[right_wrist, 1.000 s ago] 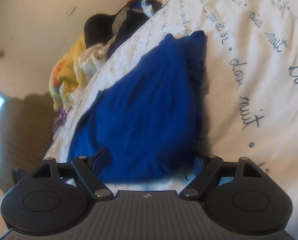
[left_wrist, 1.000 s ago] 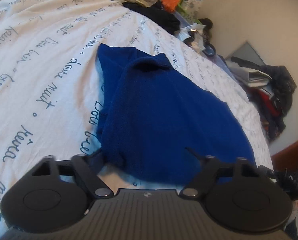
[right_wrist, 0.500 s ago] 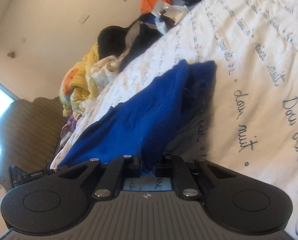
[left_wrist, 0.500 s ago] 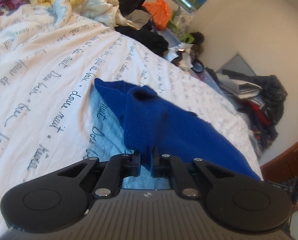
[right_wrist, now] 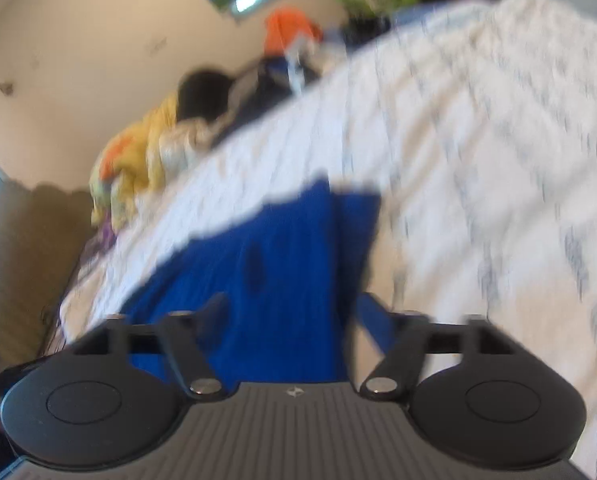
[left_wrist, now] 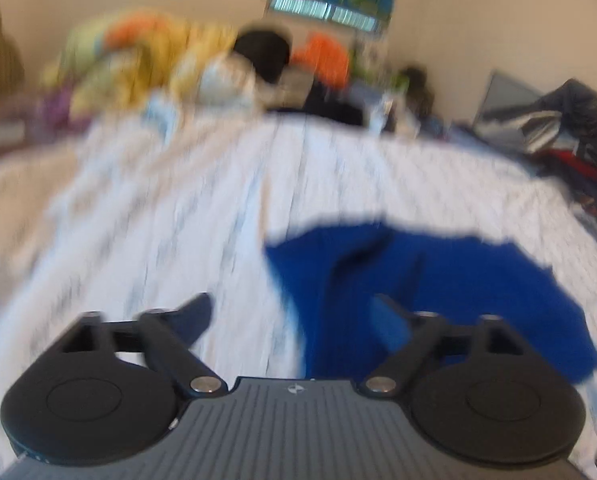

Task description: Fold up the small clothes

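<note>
Half a second ago both your tongs pinched the near edge of the blue garment (left_wrist: 438, 280); now you've let go. The left tongs (left_wrist: 294, 316) are spreading with nothing between them, and the right tongs (right_wrist: 294, 312) are spreading too, the cloth lying beneath, unpinched. The garment rests folded on the white bedspread (left_wrist: 178, 220), so this fold looks laid down, though blur hides how neat it is. The bedspread's script is smeared beyond reading now; earlier it showed "doux nuit".
</note>
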A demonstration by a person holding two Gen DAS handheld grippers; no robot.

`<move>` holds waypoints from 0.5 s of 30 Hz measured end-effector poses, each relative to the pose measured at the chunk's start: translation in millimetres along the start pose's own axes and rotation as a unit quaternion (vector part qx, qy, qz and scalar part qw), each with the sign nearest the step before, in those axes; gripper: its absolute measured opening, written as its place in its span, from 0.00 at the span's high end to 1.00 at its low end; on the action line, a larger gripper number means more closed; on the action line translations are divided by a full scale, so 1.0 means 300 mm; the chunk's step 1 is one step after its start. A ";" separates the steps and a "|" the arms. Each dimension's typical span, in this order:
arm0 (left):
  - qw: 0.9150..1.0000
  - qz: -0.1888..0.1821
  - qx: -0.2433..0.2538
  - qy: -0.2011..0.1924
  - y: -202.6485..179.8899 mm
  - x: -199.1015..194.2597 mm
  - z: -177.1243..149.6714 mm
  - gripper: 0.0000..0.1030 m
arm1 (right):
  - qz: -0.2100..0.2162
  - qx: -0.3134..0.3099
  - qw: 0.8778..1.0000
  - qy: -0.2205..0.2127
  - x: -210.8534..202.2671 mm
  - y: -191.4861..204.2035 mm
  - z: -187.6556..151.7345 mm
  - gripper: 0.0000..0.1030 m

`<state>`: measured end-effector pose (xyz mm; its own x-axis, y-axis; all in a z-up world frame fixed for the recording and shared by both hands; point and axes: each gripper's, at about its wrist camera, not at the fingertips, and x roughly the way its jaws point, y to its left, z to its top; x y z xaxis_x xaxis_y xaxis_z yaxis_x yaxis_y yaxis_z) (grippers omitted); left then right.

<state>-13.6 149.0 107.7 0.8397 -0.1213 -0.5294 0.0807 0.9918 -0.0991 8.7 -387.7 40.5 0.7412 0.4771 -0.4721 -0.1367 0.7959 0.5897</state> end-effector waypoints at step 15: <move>0.973 0.015 0.210 0.091 -0.308 0.690 0.062 0.70 | -0.108 -0.209 0.968 0.089 0.633 0.096 0.209 0.68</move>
<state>162.7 32.9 22.8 0.7387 -0.0584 -0.6715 0.3014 0.9197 0.2516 186.7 -297.4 9.0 0.6619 0.3105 -0.6822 -0.2729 0.9475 0.1664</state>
